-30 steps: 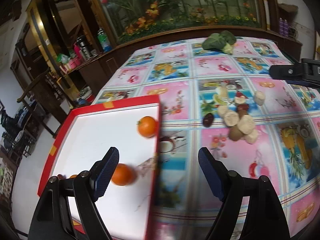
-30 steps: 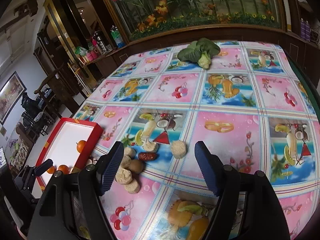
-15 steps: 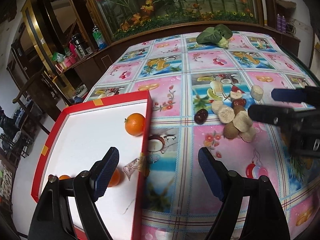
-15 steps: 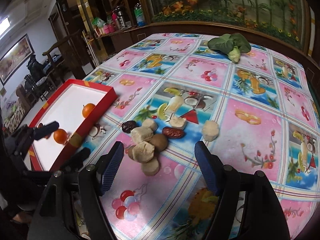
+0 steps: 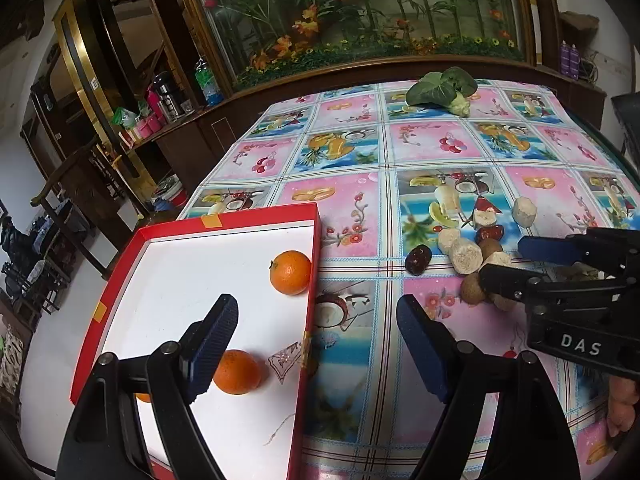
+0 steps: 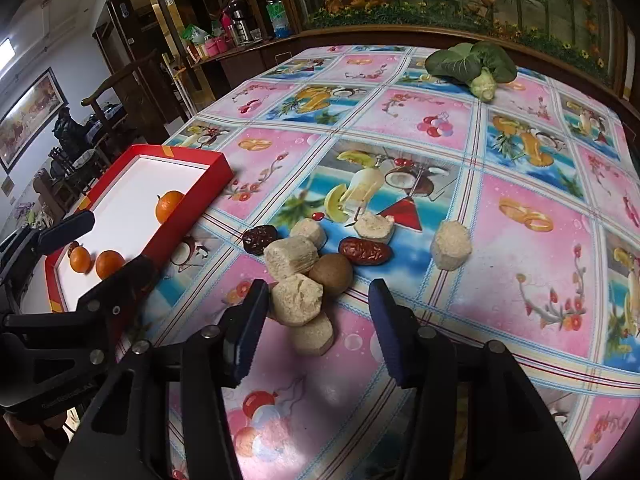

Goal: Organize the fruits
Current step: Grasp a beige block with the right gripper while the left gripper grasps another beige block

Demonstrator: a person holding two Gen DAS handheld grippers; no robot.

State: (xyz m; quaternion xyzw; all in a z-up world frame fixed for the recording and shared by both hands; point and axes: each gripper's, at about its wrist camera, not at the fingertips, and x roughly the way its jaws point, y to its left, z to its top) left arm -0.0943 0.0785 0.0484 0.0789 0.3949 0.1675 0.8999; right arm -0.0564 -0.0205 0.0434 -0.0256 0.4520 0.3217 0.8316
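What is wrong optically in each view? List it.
Left wrist view: fisheye bends the red tray rim and tablecloth grid; white tray floor glares. Right wrist view: same bending, dark corners, soft daylight, only faint shadows under the beige chunks.

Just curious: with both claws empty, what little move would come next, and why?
Probably the right claw eases down and shuts on the brown fruit. It hangs open over the pile, while three oranges already lie in the red tray.

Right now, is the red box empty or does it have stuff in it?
Not empty. The shallow red cardboard box holds three round orange tangerines on its white floor, with plenty of room left.
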